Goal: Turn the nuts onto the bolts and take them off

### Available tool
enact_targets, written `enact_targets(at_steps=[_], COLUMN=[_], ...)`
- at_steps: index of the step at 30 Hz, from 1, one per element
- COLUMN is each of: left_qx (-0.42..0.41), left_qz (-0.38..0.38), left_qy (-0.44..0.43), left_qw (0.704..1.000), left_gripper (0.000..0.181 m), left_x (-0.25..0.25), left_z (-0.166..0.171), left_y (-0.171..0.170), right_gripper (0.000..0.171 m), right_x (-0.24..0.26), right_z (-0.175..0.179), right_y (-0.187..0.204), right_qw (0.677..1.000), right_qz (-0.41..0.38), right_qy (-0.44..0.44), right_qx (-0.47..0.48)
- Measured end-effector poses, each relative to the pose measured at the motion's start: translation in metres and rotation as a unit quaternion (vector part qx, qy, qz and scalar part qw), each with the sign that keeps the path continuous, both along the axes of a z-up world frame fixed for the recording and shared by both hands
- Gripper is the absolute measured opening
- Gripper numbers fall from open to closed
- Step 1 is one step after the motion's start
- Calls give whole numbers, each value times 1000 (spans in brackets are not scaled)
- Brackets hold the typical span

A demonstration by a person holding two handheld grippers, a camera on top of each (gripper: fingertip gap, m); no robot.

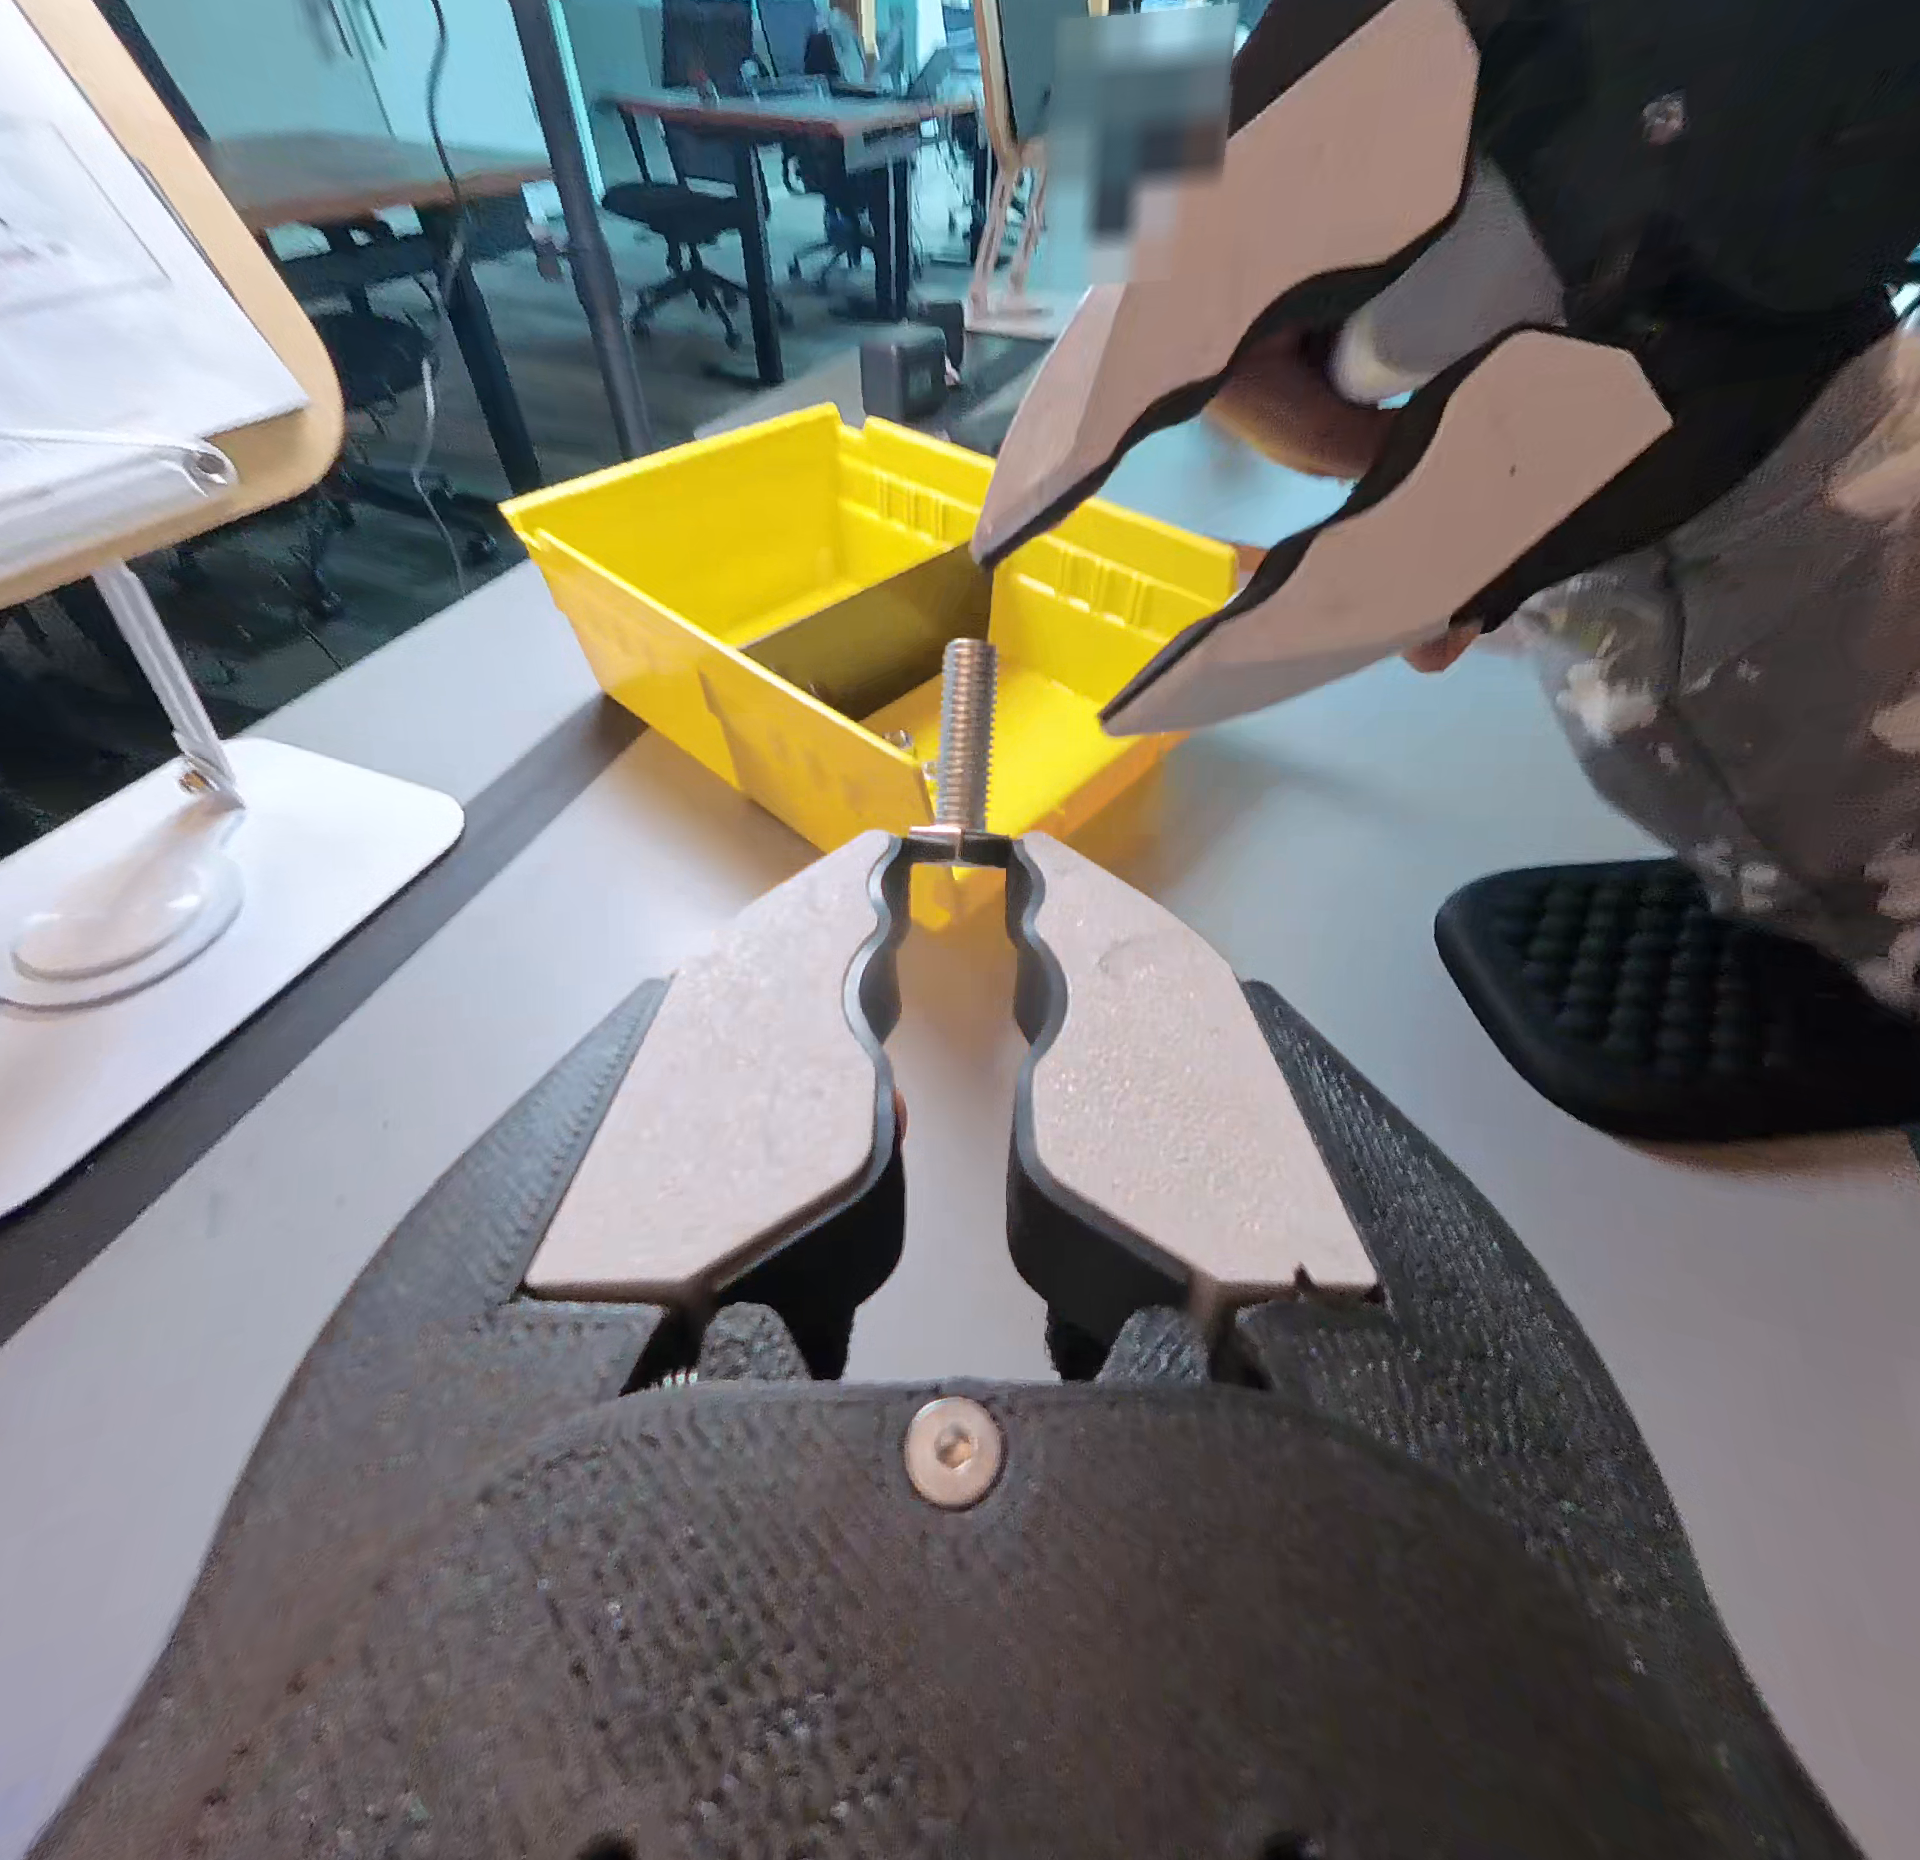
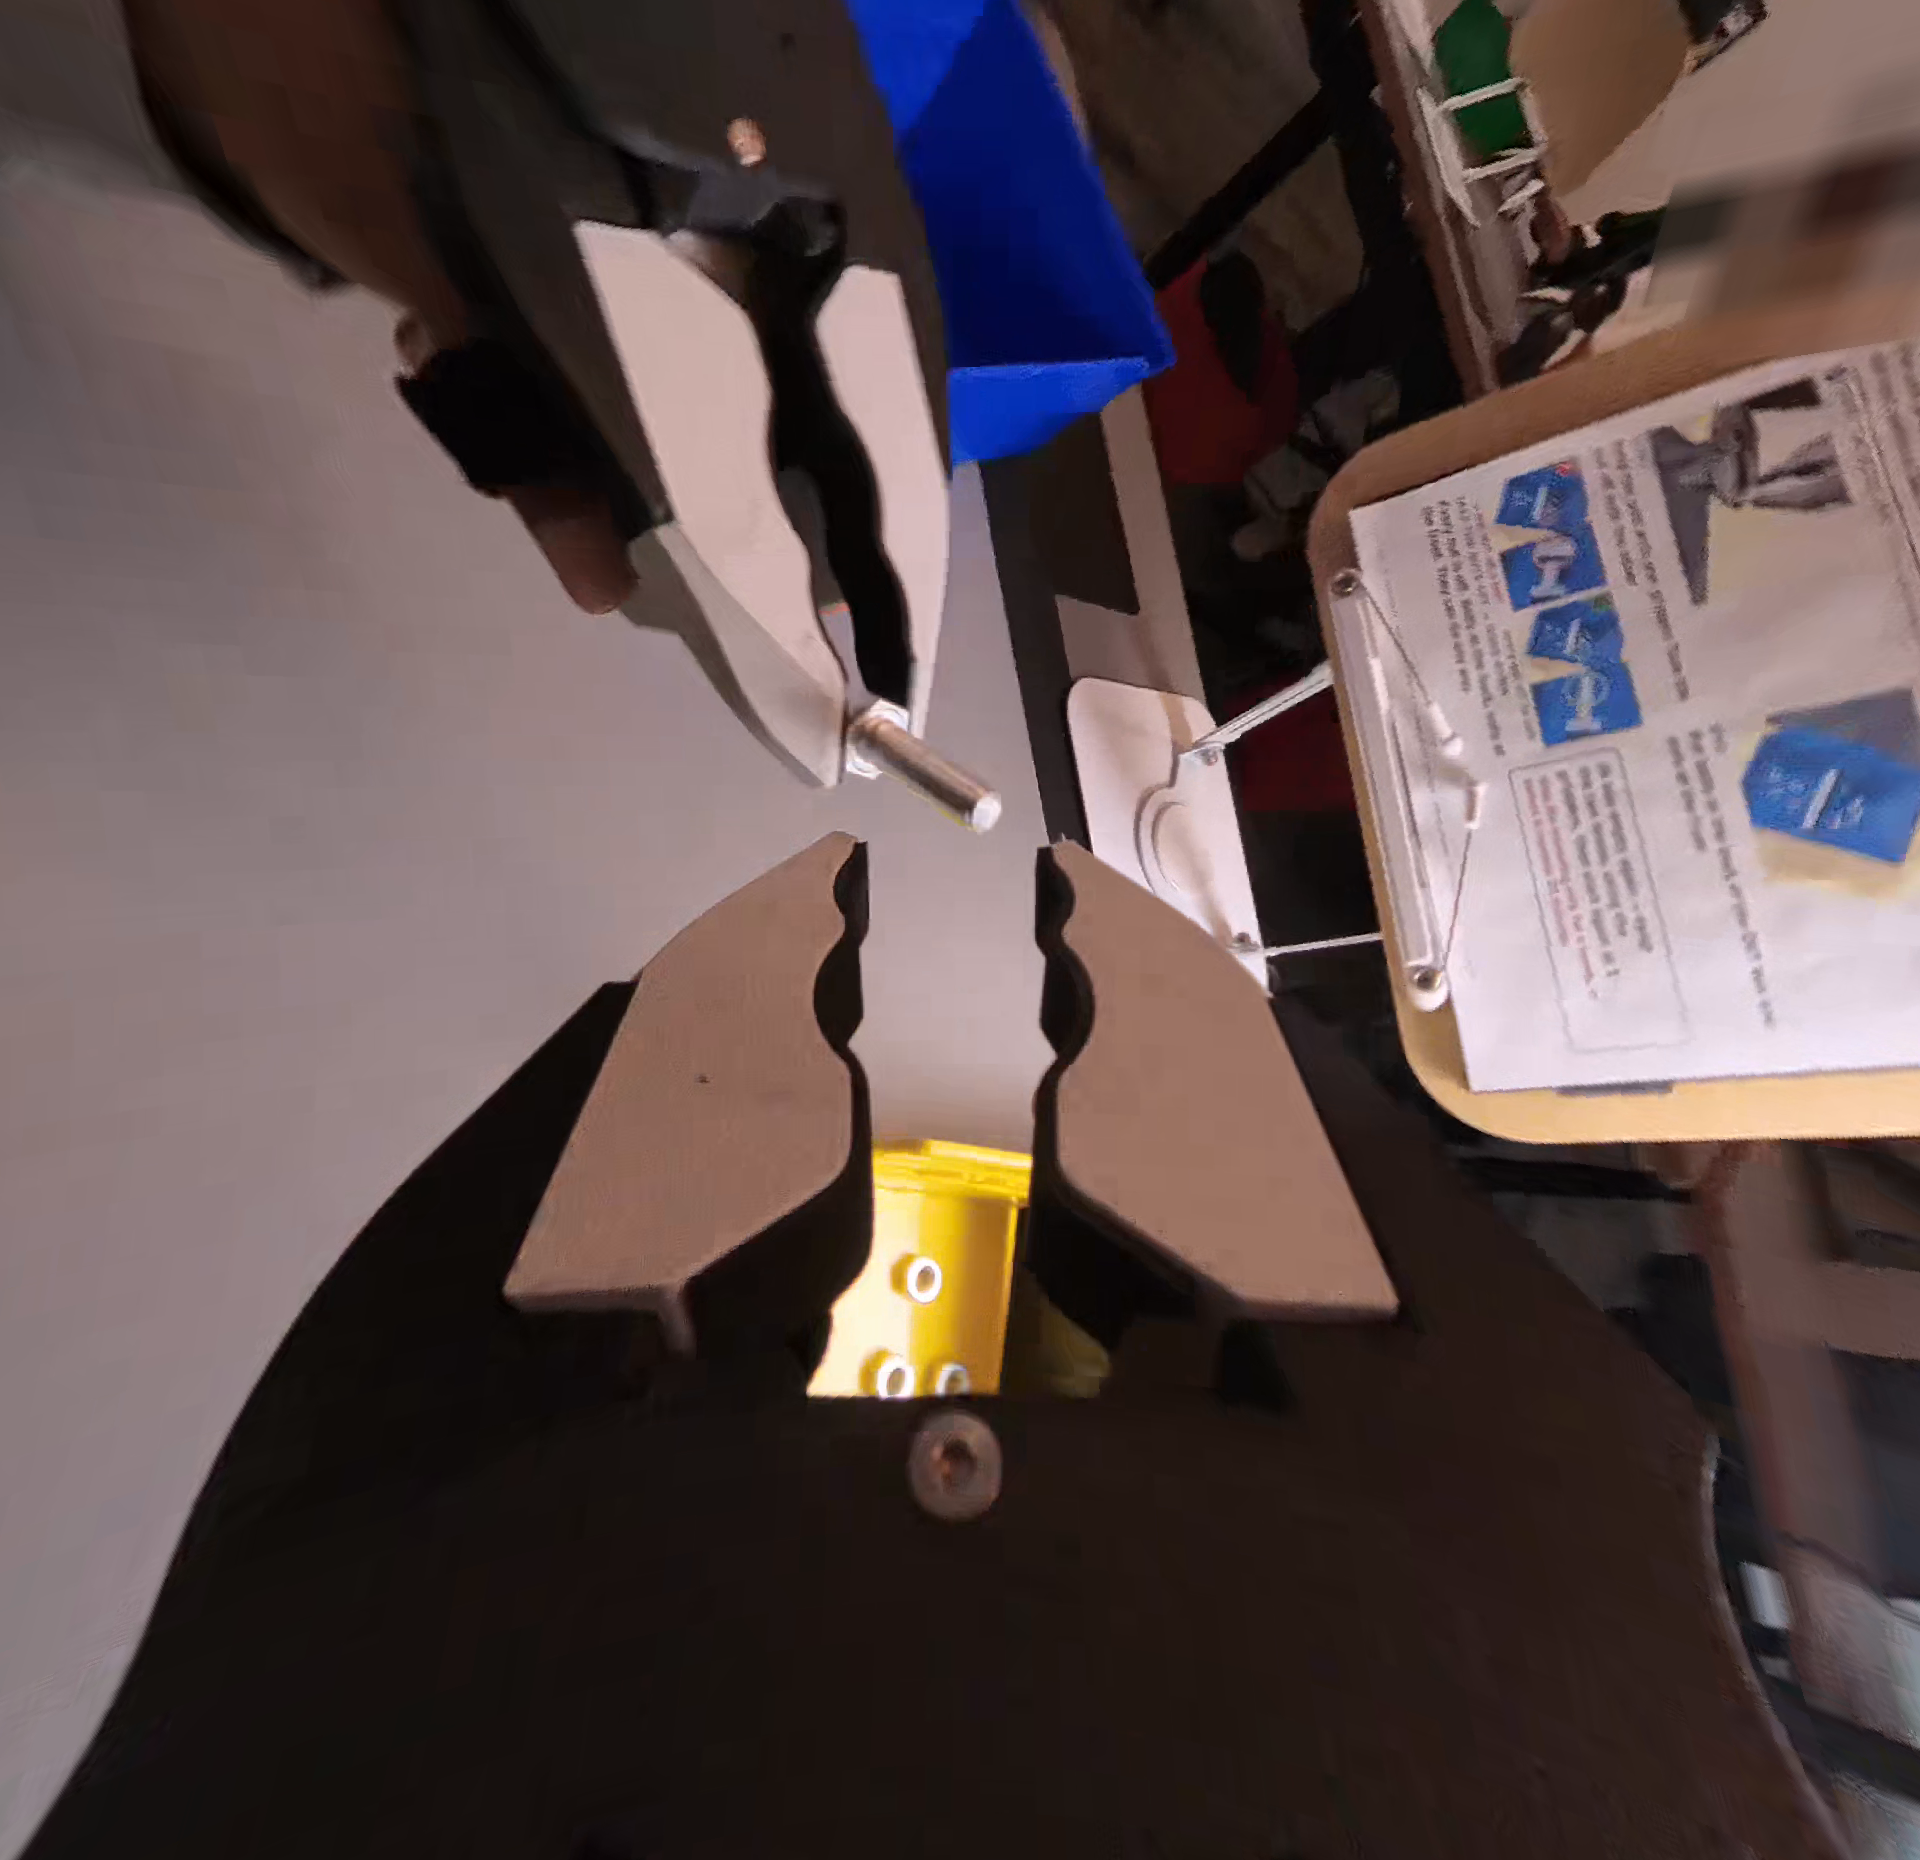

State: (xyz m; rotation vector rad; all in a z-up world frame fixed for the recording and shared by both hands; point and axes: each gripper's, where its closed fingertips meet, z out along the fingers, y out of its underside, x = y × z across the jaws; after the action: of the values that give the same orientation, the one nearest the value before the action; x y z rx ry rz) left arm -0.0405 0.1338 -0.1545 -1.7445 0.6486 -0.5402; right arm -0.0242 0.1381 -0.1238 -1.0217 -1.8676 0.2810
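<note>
My left gripper [image 1: 958, 848] is shut on the head of a silver bolt [image 1: 966, 730], whose threaded shank stands upright in front of the yellow bin [image 1: 665, 553]. My right gripper [image 1: 1039, 636] hangs open and empty just above and to the right of the bolt's tip. In the right wrist view my right gripper [image 2: 951, 854] is open, with the bolt [image 2: 925, 771] held by the left gripper [image 2: 868, 740] just beyond its fingertips. Several silver nuts [image 2: 922, 1278] lie in the yellow bin [image 2: 951, 1161] below.
A black divider [image 1: 883, 626] splits the yellow bin. A document stand [image 1: 135, 376] with a printed sheet stands at the left on a white base [image 1: 343, 823]. A blue bin [image 2: 1029, 252] sits farther along the grey table. A black studded pad [image 1: 1662, 989] lies at the right. My right fingertips sit around 4 cm from my left ones.
</note>
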Motion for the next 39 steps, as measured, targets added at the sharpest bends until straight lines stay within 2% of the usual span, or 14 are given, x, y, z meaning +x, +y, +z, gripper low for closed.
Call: enact_targets(at_steps=[3, 7, 10, 12, 16, 18, 20, 23, 27, 30, 32, 35, 39], left_qx=[-22, -40, -46, -41, -1, 17, 31, 41, 44, 41, 39, 50, 71], left_qz=[-7, -12, -13, -12, 20, 41, 53, 66, 77, 84, 93, 116, 152], left_qy=[25, 50, 56, 48, 18, 5, -13, -19, -13, -11, -14, -22, -33], left_qw=[999, 998, 997, 998, 1000, 999, 998, 997, 996, 996, 995, 992, 985], left_gripper=[18, 18, 18, 18, 21, 24, 24, 24, 23, 22, 22, 21, 20], left_x=[4, 6, 5, 3, -8, -19, -28, -37, -41, -46, -52, -65, -85], left_z=[-10, -18, -20, -16, 3, 14, 24, 29, 27, 24, 22, 24, 28], left_y=[-1, -2, -3, -3, 1, 3, 4, 6, 8, 10, 12, 17, 22], right_gripper=[32, 33, 12, 10, 10, 10, 10, 10, 10, 10, 10, 10, 10], right_x=[-7, -11, -15, -15, -9, 1, 19, 58, 102, 114, 125, 135, 142], right_z=[-18, -34, -38, -38, -24, -9, 2, -7, -62, -104, -132, -163, -188], right_y=[-5, -1, -4, -4, 12, 49, 104, 193, 270, 299, 313, 324, 328], right_qw=[993, 963, 953, 958, 984, 992, 988, 950, 866, 814, 790, 768, 743], right_qz=[27, 54, 77, 74, 29, -36, -133, -300, -458, -521, -550, -568, -576], right_qy=[-77, -155, -166, -166, -130, -99, -75, -69, -79, -78, -106, -143, -187], right_qx=[89, 211, 240, 222, 121, 76, 30, -48, -181, -246, -250, -259, -283])
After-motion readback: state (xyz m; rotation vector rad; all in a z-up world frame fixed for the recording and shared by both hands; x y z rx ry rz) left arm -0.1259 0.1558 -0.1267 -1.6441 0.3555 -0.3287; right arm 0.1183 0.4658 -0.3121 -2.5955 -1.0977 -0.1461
